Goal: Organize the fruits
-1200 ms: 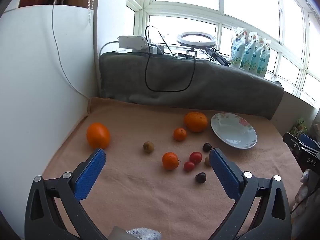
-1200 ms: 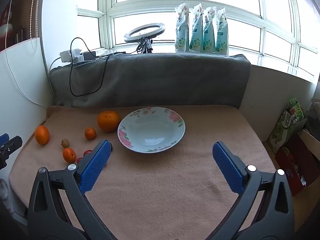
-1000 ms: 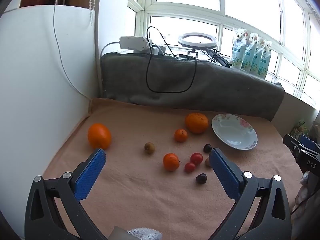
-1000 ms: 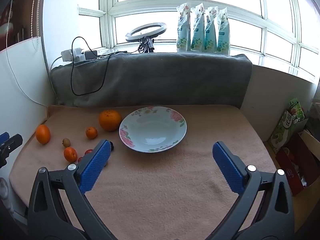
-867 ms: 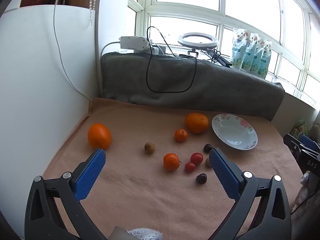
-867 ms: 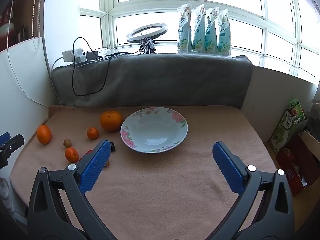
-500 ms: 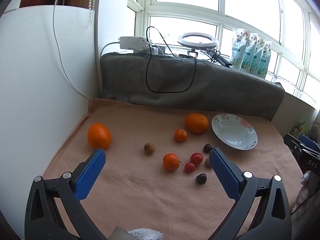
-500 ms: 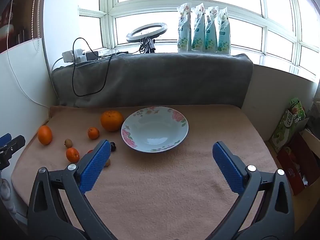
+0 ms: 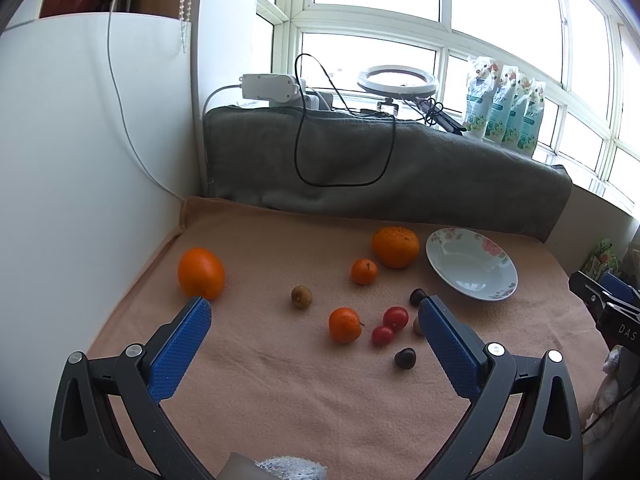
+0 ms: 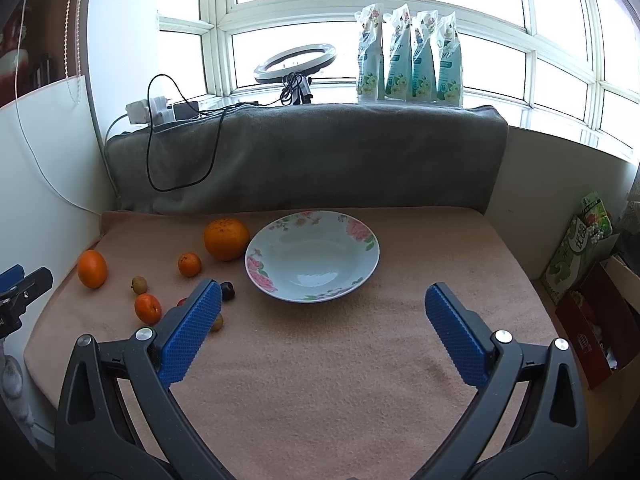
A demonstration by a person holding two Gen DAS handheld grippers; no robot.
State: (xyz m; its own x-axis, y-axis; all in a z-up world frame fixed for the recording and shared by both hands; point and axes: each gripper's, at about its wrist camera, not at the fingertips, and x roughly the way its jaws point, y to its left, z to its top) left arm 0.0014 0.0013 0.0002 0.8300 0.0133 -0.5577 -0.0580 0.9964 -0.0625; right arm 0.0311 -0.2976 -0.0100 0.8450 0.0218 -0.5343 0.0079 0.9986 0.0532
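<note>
Fruit lies scattered on a tan cloth [image 9: 280, 392]: a large orange [image 9: 201, 273] at the left, a bigger one [image 9: 395, 241] beside a floral plate [image 9: 471, 263], two small mandarins [image 9: 345, 324] [image 9: 364, 271], two red tomatoes [image 9: 395, 317], a brown longan [image 9: 301, 296] and dark round fruits [image 9: 405, 358]. The plate [image 10: 312, 255] holds nothing. My left gripper [image 9: 314, 314] hovers open over the small fruits. My right gripper [image 10: 322, 300] hangs open just in front of the plate, with the fruits [image 10: 226, 239] to its left.
A grey blanket [image 9: 380, 168] with a black cable backs the cloth. A white panel [image 9: 80, 160] walls the left side. A ring light [image 10: 296, 62] and several pouches [image 10: 408, 56] stand on the windowsill. Boxes [image 10: 588, 280] sit off the right edge.
Both views have drifted only slightly; in the right wrist view the plate and fruits slid a little to the right. Both grippers stay open and nothing was picked up.
</note>
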